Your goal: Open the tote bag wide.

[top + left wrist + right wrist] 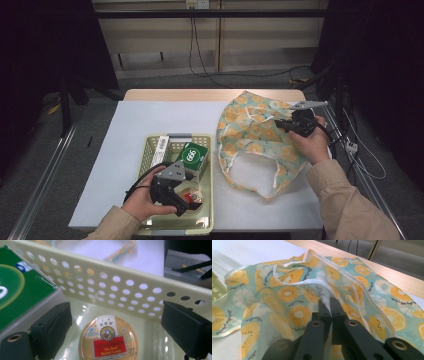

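Nearest the person, at the near left of the table, the left gripper (pixel 186 201) is dipped into the near end of a cream perforated basket (pixel 150 150). Its jaws stand wide apart, released, gripping nothing. In the left gripper view the round candy tin (pixel 108 338), gold with a red label, lies flat on the basket floor between the two black jaws, a little nearer the left jaw, with a clear gap on each side so that neither pad touches it. In the high view the tin (pixel 192 196) sits just at the gripper's tips, at the near right of the basket.

Just beyond it, a green box (pixel 192 156) with a white round logo stands tilted in the basket's middle; in the left gripper view its side (pixel 17 290) rises close against the left jaw. A slim white and dark packet (pixel 160 148) lies along the basket's far left wall.

To the right, on the white table cover (pixel 150 120), a fabric bag (pixel 255 135) printed with orange and lemon slices on pale teal lies spread, its white-edged handles (pixel 250 170) reaching toward the near side.

Farther still, at the bag's far right edge, the right gripper (pixel 281 124) is clenched on the bag. In the right gripper view its jaws are pressed together with a fold of the bag's cloth (pixel 294 307) pinched between the tips, lifting the fabric into a ridge. Beyond the bag the table's bare wooden edge (pixel 200 94) runs along the far side.
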Available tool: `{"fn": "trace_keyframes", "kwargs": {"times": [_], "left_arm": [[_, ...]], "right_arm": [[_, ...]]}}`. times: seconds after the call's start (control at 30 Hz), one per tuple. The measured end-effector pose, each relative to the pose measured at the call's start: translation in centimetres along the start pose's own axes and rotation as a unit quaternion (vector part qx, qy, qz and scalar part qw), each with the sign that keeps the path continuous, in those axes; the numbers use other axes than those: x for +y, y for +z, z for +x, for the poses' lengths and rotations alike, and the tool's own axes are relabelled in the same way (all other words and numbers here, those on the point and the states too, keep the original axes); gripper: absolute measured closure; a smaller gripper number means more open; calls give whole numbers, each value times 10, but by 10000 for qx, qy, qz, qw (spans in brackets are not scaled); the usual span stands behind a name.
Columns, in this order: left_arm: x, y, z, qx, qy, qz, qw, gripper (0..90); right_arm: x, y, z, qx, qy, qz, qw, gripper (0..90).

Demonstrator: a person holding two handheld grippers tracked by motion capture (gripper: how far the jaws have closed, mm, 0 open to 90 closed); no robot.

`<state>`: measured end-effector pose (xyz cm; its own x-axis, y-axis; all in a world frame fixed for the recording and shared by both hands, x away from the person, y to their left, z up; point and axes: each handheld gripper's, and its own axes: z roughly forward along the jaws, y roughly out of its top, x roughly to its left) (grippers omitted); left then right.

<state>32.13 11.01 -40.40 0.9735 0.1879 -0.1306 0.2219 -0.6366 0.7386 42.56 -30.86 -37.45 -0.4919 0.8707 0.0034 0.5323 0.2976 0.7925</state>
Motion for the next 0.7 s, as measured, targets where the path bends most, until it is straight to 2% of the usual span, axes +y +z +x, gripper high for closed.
{"fn": "trace_keyframes", "kwargs": {"times": [0.13, 0.2, 0.37, 0.4, 0.5, 0.53, 0.57, 0.6, 0.7], "left_arm": [[-2, 5, 0, -12, 39, 206, 9998, 98], [-3, 8, 1, -36, -42, 288, 9996, 98], [-6, 14, 2, -52, -46, 546, 9985, 98], [-6, 13, 2, 53, 0, 677, 9977, 98], [-7, 15, 3, 95, -93, 657, 9978, 98], [-9, 16, 4, 1, -126, 609, 9981, 97], [-9, 16, 5, -9, -138, 602, 9981, 97], [-9, 16, 4, 123, -151, 660, 9976, 93], [-12, 20, 4, 10, -145, 671, 9976, 94]], "right_arm": [[0, 0, 0, 8, -16, 4, 10000, 900], [0, 0, 0, 7, -21, 10, 10000, 900], [0, 1, 0, 10, -35, 24, 10000, 900], [0, 1, 0, 12, -37, 24, 10000, 900], [0, 0, 1, 18, -37, 18, 10000, 900], [0, 0, 1, 19, -37, 19, 10000, 900], [0, 1, 1, 18, -37, 20, 10000, 900], [-1, 1, 1, 25, -37, 23, 10000, 900], [-1, 1, 1, 30, -31, 19, 10000, 900]]}}
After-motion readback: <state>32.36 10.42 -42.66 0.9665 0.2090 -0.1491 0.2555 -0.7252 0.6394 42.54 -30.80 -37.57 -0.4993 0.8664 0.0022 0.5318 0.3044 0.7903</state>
